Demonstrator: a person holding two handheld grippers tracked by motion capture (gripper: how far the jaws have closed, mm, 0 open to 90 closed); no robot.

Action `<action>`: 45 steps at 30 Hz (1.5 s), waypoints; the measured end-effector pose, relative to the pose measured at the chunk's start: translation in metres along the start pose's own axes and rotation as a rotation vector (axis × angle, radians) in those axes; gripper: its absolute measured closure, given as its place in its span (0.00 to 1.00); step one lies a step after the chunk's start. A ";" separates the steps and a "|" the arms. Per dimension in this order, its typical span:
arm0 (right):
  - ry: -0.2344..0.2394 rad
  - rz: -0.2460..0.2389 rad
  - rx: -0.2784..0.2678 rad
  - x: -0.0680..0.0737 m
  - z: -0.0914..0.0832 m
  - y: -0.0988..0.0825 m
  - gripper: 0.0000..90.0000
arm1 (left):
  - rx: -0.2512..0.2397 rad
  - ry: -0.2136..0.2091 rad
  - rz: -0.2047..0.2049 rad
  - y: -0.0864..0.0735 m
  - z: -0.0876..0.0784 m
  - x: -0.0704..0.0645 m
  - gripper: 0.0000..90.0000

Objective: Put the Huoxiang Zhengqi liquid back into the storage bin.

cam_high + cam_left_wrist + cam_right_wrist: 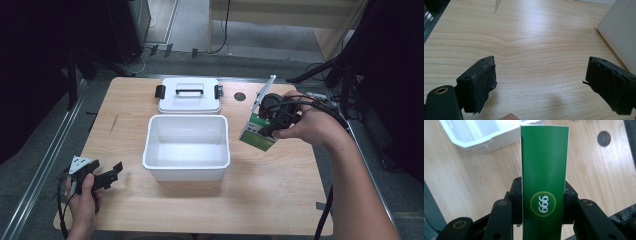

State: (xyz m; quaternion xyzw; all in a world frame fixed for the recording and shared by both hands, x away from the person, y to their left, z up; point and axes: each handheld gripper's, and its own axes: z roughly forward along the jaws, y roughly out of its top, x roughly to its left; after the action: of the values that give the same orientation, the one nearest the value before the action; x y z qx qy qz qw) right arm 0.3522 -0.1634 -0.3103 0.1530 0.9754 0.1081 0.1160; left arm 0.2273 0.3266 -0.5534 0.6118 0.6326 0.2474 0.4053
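High view shows us holding the right gripper (274, 120) above the table (280, 200), just to the right of the white plastic bin (186, 172), with its jaws clamped on a green carton (257, 134) that hangs tilted and clear of the wood. Right gripper view confirms our grip: the green carton (544, 170) stands between the two black jaws, pressed on both narrow sides, a round yellow-green badge with white digits facing the camera, and a corner of the bin (481, 142) lies beyond it. Behind the bin rests its white lid (189, 102) with a dark handle and side clips. Our left gripper (111, 176) sits low near the table's front left corner, jaws spread wide apart over bare wood.
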 end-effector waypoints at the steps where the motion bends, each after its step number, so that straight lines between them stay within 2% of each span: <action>1: -0.001 -0.019 0.001 0.001 -0.002 0.002 0.71 | -0.001 0.000 -0.001 0.000 0.000 0.000 0.11; 4: 0.003 -0.093 0.003 0.003 -0.007 0.007 0.71 | 0.000 0.001 -0.004 0.000 0.000 0.000 0.11; 10: 0.026 -0.158 -0.016 0.006 -0.015 0.018 0.71 | 0.002 -0.002 -0.005 0.000 0.000 0.001 0.12; 17: 0.008 -0.159 -0.029 0.006 -0.027 0.032 0.71 | 0.005 -0.008 -0.006 0.000 0.000 0.001 0.11; 27: 0.012 -0.202 -0.043 0.011 -0.036 0.058 0.71 | 0.003 -0.009 -0.011 0.000 0.000 0.001 0.11; 36: 0.022 -0.248 -0.056 0.017 -0.037 0.083 0.71 | 0.003 -0.012 -0.013 0.000 0.000 0.002 0.11; 45: 0.047 -0.288 -0.062 0.026 -0.029 0.106 0.71 | 0.004 -0.013 -0.013 0.000 0.000 0.002 0.11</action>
State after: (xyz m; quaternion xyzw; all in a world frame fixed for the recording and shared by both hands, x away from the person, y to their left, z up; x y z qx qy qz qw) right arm 0.3496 -0.0610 -0.2616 0.0052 0.9859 0.1241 0.1120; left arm 0.2280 0.3282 -0.5537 0.6100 0.6344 0.2397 0.4099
